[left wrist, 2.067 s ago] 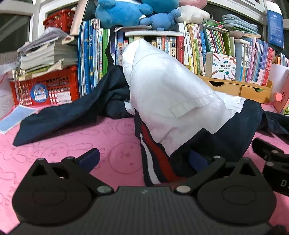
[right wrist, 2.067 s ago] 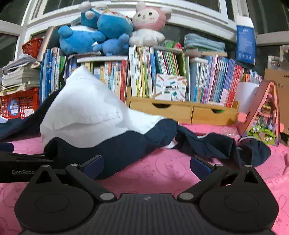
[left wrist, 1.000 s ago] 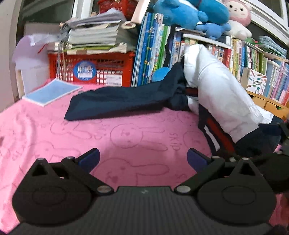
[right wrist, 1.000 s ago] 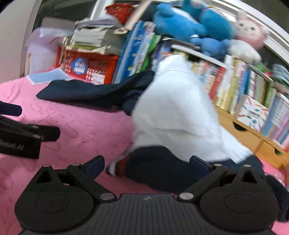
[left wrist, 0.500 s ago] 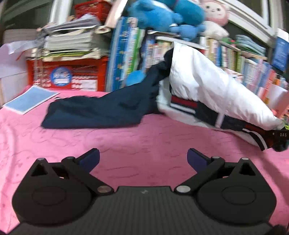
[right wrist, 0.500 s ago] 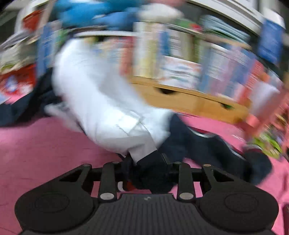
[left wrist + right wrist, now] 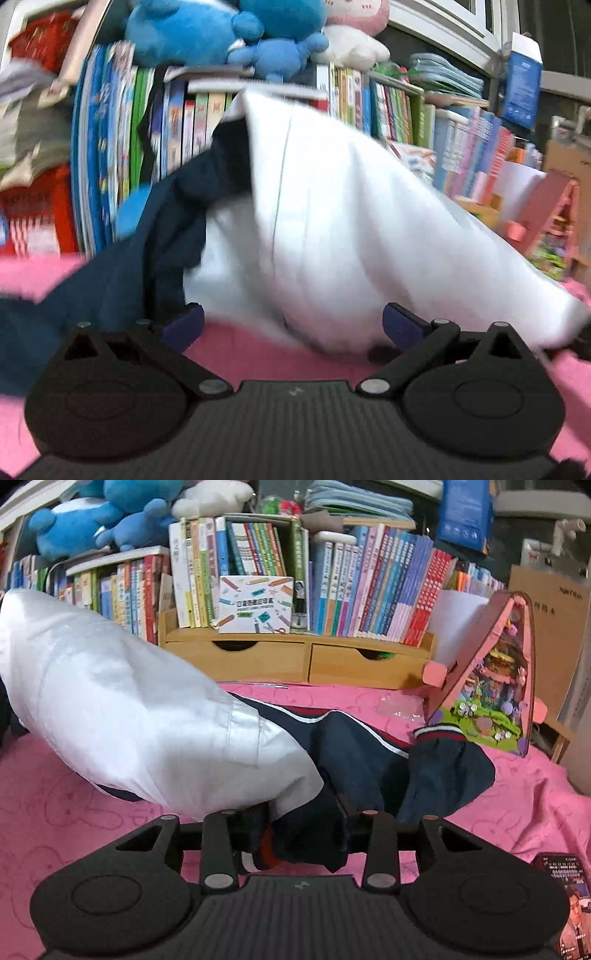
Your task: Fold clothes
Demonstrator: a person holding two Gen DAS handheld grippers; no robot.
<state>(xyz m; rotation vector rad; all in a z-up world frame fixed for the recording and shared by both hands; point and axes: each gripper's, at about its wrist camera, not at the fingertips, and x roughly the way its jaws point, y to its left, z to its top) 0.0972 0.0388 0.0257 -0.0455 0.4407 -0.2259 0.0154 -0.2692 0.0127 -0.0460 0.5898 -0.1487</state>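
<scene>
A white and navy jacket (image 7: 351, 229) lies heaped on the pink cloth (image 7: 266, 354), its top propped against the books. My left gripper (image 7: 291, 323) stands open just in front of it, with nothing between its fingers; the navy part (image 7: 147, 251) hangs to the left. In the right wrist view the jacket's white panel (image 7: 129, 720) stretches leftward and a navy sleeve with a striped cuff (image 7: 443, 768) lies to the right. My right gripper (image 7: 299, 830) has the bunched navy hem with red and white ribbing between its pads, and its jaws are opening slightly.
Shelves of books and a wooden drawer unit (image 7: 295, 661) line the back, with blue plush toys (image 7: 207, 33) on top. A pink toy house (image 7: 491, 686) stands at the right, a phone (image 7: 569, 886) lies near the front right, and a red basket (image 7: 33, 218) sits far left.
My right gripper went from wide open to closed on the jacket's hem and drew it rightward. The left gripper, still open, swung right and came close to the jacket.
</scene>
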